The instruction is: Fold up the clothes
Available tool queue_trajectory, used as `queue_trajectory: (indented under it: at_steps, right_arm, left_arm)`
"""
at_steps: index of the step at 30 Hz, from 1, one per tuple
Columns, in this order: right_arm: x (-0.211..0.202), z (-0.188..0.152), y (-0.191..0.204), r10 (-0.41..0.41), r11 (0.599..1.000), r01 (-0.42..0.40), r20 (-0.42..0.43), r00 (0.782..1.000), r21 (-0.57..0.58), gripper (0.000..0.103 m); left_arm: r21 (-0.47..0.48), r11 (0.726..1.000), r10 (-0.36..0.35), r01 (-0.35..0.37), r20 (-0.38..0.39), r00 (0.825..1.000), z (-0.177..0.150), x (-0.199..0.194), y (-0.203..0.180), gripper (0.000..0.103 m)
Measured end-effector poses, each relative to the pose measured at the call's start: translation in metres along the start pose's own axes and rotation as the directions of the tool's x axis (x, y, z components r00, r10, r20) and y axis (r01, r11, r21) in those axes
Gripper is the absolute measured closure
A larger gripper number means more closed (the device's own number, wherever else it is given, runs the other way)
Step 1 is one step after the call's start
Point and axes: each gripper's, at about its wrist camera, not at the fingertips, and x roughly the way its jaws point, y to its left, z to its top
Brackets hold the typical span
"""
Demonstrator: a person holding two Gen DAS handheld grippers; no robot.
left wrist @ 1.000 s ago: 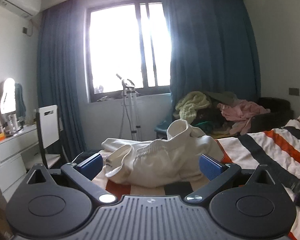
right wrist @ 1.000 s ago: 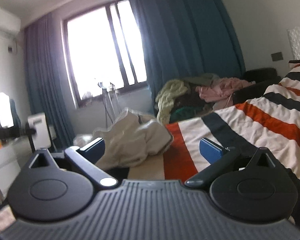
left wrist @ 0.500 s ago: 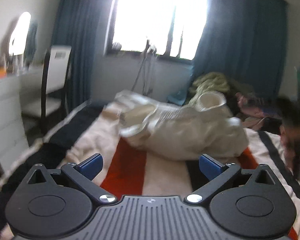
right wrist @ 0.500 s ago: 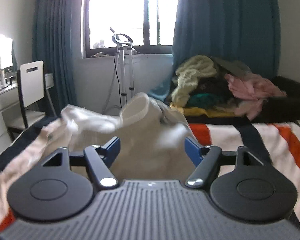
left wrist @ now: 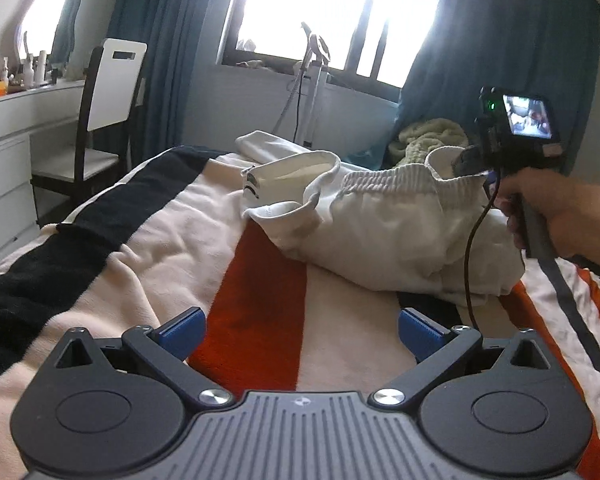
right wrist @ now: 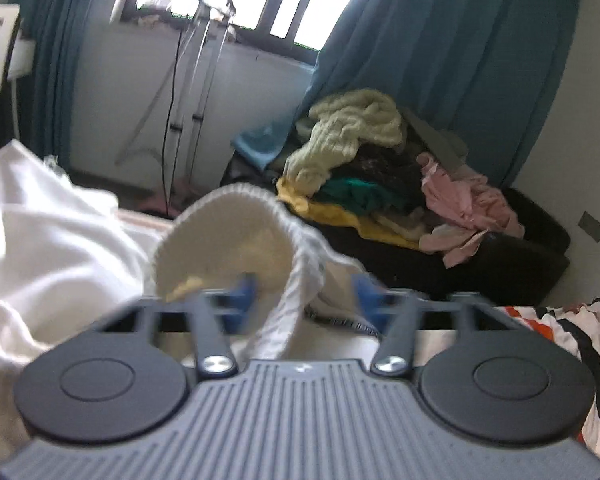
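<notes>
The right gripper (right wrist: 304, 298), jaws just closing around the crumpled cream sweatpants' (left wrist: 400, 236) ribbed cuff (right wrist: 236, 236), starts the pick-up; the spread left gripper (left wrist: 302, 330) probably needs the waistband next.

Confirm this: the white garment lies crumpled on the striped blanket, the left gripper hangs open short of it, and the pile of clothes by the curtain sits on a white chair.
Wrong on the chair. In the right wrist view the pile of clothes sits on a dark seat below the curtain. The white garment, striped blanket and open left gripper are as stated.
</notes>
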Motion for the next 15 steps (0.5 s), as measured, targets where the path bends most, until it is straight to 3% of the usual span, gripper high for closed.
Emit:
queue_trajectory:
  at_steps: [2, 6, 8, 11, 15]
  right_arm:
    - [-0.005, -0.011, -0.001, 0.021, 0.999, -0.021, -0.011, 1.0, 0.037, 0.09]
    - [-0.049, -0.027, -0.016, 0.0, 0.993, -0.009, 0.076, 0.997, 0.116, 0.092]
    - [-0.092, -0.033, -0.033, -0.054, 0.982, 0.019, 0.185, 0.981, 0.19, 0.092]
    - [-0.149, -0.042, -0.057, -0.076, 0.969, 0.006, 0.274, 0.959, 0.249, 0.093]
    - [-0.231, -0.064, -0.097, -0.041, 0.959, -0.064, 0.359, 0.932, 0.277, 0.093]
  left_arm:
    - [0.002, 1.0, 0.014, -0.014, 0.027, 1.0, -0.001, -0.005, 0.001, 0.0]
    - [-0.037, 0.999, 0.01, -0.009, 0.023, 1.0, -0.002, -0.014, 0.003, 0.0]
    - [-0.058, 0.998, 0.026, -0.025, 0.017, 1.0, 0.0, -0.022, 0.004, 0.0]
    - [-0.088, 0.996, 0.008, -0.002, 0.066, 0.998, 0.0, -0.045, 0.006, 0.0]
    - [-0.126, 0.99, -0.051, 0.058, 0.062, 0.997, -0.002, -0.068, 0.006, 0.0]
